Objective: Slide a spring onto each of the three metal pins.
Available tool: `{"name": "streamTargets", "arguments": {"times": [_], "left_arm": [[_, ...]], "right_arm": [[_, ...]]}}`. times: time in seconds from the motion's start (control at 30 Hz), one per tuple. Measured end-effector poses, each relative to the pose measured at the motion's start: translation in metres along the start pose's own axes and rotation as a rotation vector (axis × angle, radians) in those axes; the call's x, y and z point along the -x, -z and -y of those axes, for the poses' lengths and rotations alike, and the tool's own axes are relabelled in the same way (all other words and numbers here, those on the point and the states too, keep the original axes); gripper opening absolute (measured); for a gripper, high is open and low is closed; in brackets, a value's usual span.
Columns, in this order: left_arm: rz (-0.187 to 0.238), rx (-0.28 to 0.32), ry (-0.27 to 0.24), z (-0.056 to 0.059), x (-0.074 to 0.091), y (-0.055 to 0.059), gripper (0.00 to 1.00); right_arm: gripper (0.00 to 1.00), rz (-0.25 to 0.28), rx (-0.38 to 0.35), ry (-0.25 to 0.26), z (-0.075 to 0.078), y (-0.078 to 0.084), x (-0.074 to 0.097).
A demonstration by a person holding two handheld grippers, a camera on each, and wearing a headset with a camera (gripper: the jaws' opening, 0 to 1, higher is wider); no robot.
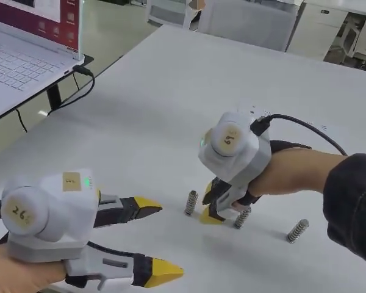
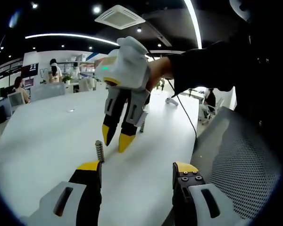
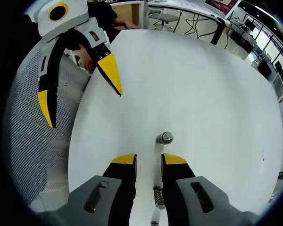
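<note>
an upright pin [image 3: 166, 137] is seen just ahead of the narrowly parted right tongs [image 3: 149, 159]; any grasp cannot be told. the released left tongs [image 1: 166, 238] are held farther off.

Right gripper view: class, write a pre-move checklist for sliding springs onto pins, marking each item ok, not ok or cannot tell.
1. Left gripper open, empty: ok.
2. Right gripper tips close to round-topped metal piece: ok.
3. Right gripper gripping the spring between its jaws: cannot tell.
4. Round-topped metal piece is a bare pin: cannot tell.
5. Cable trails behind right gripper, away from its tips: ok.
</note>
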State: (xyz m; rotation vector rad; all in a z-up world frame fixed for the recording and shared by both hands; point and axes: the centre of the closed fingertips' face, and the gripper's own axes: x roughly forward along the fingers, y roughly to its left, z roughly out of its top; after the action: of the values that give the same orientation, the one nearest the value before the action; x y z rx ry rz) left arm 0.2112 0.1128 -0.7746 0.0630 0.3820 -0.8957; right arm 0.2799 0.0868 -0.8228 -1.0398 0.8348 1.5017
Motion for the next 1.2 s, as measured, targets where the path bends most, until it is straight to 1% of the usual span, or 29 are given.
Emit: {"name": "streamTargets", "arguments": {"times": [0.13,0.33,0.43,0.67,0.8,0.87,1.1,1.2], "left_arm": [[-0.002,0.002,-0.001,0.002,0.0,-0.001,0.56],[-0.007,0.001,0.0,0.004,-0.001,-0.001,0.56],[-0.007,0.001,0.004,0.005,-0.001,-0.001,0.56],[-0.006,0.011,0.007,0.006,-0.001,-0.001,0.56],[-0.003,0.012,0.005,0.006,-0.001,-0.001,0.56],[-0.001,0.014,0.003,0.006,0.0,-0.002,0.56],[0.006,0.019,0.001,0.006,0.002,-0.003,0.56],[0.006,0.017,0.002,0.007,0.002,-0.004,0.56]], "right_arm": [[0.2,0.04,-0.023,0.002,-0.008,-0.001,0.003],[0.21,0.069,-0.043,0.018,-0.016,0.002,0.007],[0.21,0.118,-0.074,0.03,-0.021,-0.001,0.01],[0.22,0.167,-0.111,0.048,-0.033,0.003,0.014],[0.22,0.219,-0.156,0.072,-0.038,0.003,0.018],[0.22,0.244,-0.174,0.076,-0.041,0.003,0.02],[0.23,0.318,-0.227,0.098,-0.052,0.006,0.027],[0.23,0.341,-0.246,0.115,-0.054,0.009,0.031]]}}
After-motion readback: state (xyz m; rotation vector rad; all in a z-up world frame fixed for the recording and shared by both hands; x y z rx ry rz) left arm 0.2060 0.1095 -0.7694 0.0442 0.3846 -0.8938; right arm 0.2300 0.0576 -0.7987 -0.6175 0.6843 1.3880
